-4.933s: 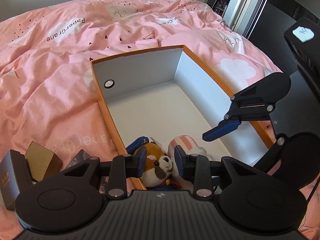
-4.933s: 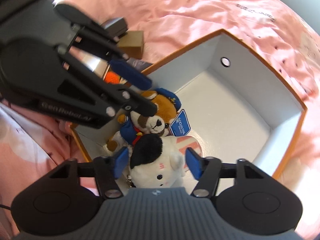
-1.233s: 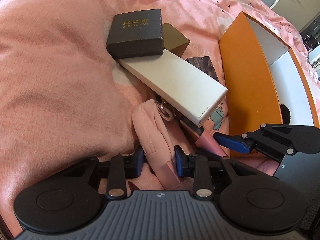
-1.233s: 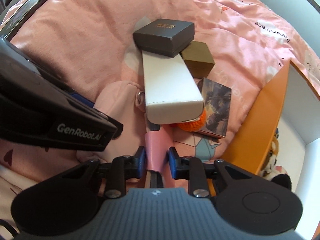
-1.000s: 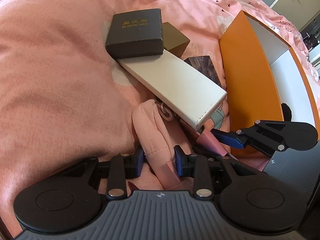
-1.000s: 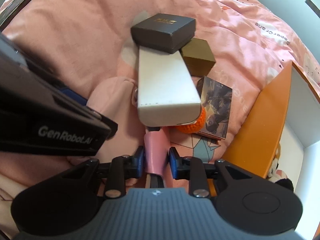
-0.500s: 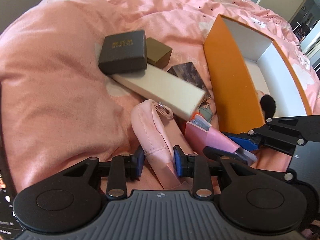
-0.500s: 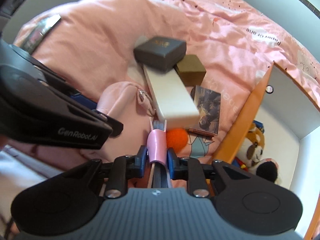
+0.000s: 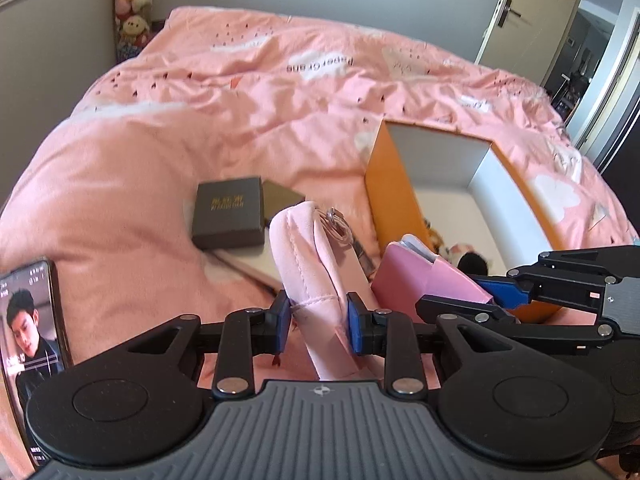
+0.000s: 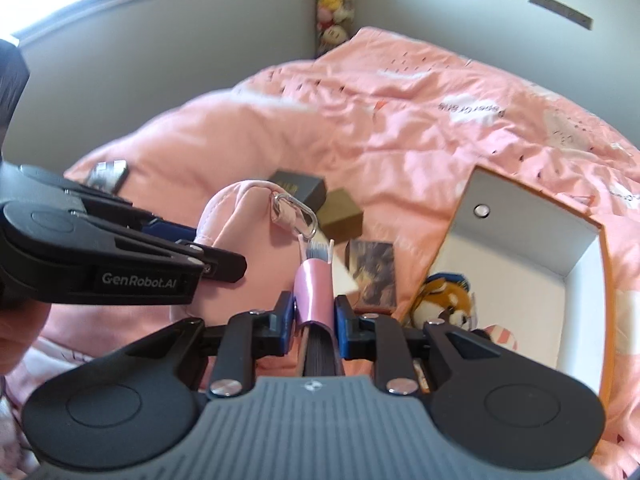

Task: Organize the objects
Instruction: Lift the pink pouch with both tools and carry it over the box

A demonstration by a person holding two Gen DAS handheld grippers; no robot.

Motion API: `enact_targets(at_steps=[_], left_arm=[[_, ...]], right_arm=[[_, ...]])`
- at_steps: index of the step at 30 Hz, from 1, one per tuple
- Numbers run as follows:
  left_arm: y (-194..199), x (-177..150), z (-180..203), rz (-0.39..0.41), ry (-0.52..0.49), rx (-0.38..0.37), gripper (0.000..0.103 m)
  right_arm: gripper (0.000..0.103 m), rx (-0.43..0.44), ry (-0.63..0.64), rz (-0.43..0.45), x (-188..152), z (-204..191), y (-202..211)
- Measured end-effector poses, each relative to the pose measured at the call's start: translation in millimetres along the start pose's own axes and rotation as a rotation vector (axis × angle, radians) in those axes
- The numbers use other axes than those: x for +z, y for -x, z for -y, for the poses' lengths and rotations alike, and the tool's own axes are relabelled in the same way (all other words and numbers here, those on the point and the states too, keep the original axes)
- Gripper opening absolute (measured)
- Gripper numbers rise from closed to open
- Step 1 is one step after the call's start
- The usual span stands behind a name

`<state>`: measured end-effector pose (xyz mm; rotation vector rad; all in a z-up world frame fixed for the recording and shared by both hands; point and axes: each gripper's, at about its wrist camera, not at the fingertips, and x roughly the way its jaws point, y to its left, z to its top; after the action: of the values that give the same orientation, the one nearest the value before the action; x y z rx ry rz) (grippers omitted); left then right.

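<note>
Left gripper [image 9: 316, 324]: clamped on soft pale-pink fabric pouch [image 9: 308, 256].
Right gripper [image 10: 311, 318]: clamped on glossy pink card holder [image 10: 314, 288].

Pink pouch [image 9: 308, 264] and pink card holder [image 10: 314, 284]: both were raised off the bed [image 9: 160, 128], clear of the white box, since a second ago; left gripper [image 9: 316, 318] closed slightly tighter on pouch.

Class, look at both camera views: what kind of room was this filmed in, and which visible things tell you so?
Most likely a bedroom. A bed with a pink printed duvet fills both views, soft toys are stacked in the corner by the wall, and a door stands beyond the bed.
</note>
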<state>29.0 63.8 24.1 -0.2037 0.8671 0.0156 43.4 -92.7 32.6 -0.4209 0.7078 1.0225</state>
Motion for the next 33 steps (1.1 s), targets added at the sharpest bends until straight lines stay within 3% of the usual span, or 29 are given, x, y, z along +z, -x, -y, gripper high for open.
enact_targets(at_steps=[9,15,19,28,33], left_arm=[[15,19,22,0.097,-0.027,-0.057,0.032],[14,35,51,0.142,-0.063,-0.112,0.032],[6,45,73,0.152,-0.092,-0.186,0.032],[-52,59,112,0.009,-0.054,-0.377,0.032],[-89,58,127,-0.071,-0.034,-0.417,0.032]], right_arm=[[0.022,-0.049,-0.124,0.110,3,31,40],[0.022,-0.141,-0.194,0.155,1,61,58],[0.023,-0.203,-0.243,0.159,-5,84,65],[0.023,-0.281,-0.406,0.112,-32,145,63],[0.023,-0.276,-0.529,0.077,-49,178,51]])
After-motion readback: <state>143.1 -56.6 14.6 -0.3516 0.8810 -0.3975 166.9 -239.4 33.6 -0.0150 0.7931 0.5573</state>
